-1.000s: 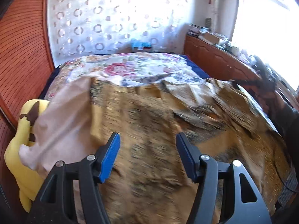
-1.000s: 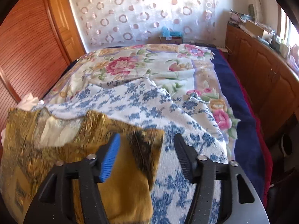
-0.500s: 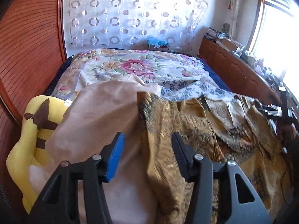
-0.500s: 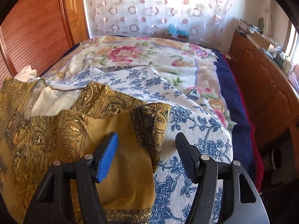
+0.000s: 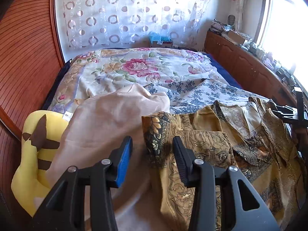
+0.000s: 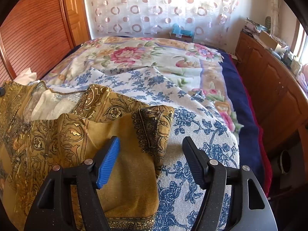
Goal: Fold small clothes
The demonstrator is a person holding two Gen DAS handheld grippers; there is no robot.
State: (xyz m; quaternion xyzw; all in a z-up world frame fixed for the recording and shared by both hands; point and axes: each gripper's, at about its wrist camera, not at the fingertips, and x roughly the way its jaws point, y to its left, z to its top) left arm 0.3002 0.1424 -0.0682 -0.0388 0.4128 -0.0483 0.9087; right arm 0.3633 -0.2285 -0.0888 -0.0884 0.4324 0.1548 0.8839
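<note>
- Left tongs [image 5: 152,158] are closing, about a third open; gold patterned garment's [image 5: 211,154] corner is lying between the pads, untouched.
- Right tongs [image 6: 151,160] are opening wide over the garment's sleeve edge at 11 o'clock, gripping nothing.
- Garment is lying spread on the bed [image 6: 192,104].

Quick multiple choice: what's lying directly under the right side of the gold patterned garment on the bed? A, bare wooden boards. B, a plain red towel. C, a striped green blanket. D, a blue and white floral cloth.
D: in the right wrist view the gold patterned garment lies with its folded sleeve edge on the blue and white floral cloth, which spreads out past it across the bed.
</note>
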